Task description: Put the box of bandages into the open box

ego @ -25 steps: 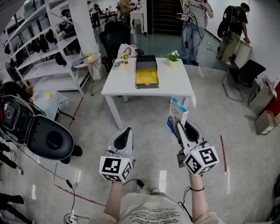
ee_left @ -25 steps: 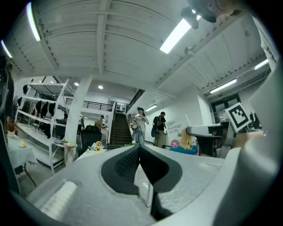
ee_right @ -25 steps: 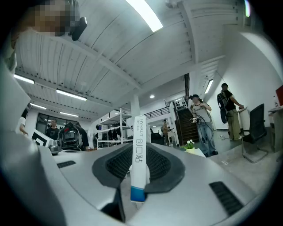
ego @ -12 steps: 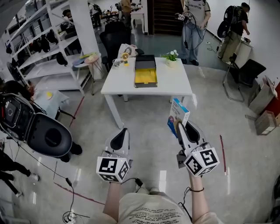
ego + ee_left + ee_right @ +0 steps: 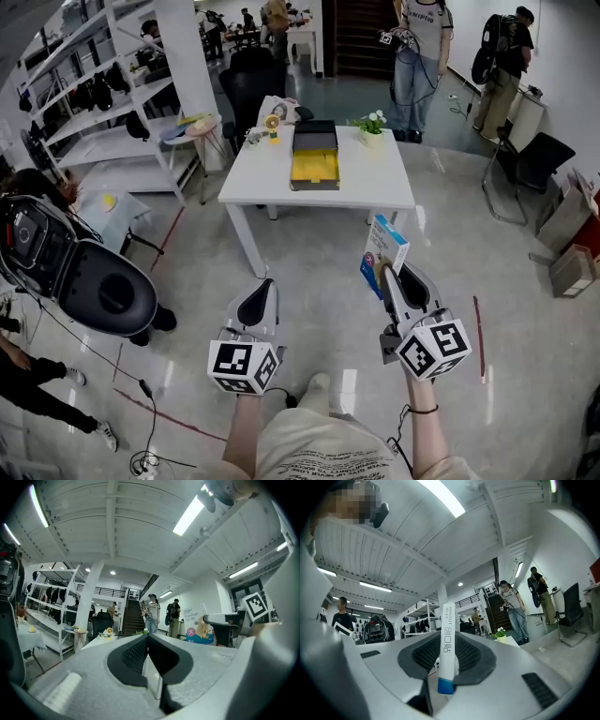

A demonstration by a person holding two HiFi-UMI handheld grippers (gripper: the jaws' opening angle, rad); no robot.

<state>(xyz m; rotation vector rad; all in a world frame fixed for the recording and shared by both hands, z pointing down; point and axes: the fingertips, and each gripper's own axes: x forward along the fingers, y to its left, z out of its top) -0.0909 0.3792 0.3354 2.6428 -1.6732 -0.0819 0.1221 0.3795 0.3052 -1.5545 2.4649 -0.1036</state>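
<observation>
The box of bandages [image 5: 383, 251] is a slim blue-and-white carton, held upright over the floor with my right gripper [image 5: 386, 273] shut on its lower end. In the right gripper view the box's white edge [image 5: 448, 641] stands clamped in the right gripper [image 5: 447, 662]. The open box [image 5: 315, 167], yellow inside with a black lid folded back, lies on the white table [image 5: 366, 187] ahead of both grippers. My left gripper [image 5: 262, 289] hovers over the floor at the left. The left gripper [image 5: 148, 640] is shut with nothing in it.
A potted flower [image 5: 373, 124] and small clutter [image 5: 269, 119] stand at the table's far edge. White shelving [image 5: 108, 89] and a round side table [image 5: 191, 127] are at the left, and a black scooter [image 5: 89, 281] is nearer left. People [image 5: 418, 47] and a black chair [image 5: 536, 155] are at the back right.
The left gripper has dropped slightly lower and to the left. A foot now shows at the bottom of the head view. The right gripper still holds the bandage box in nearly the same spot.
</observation>
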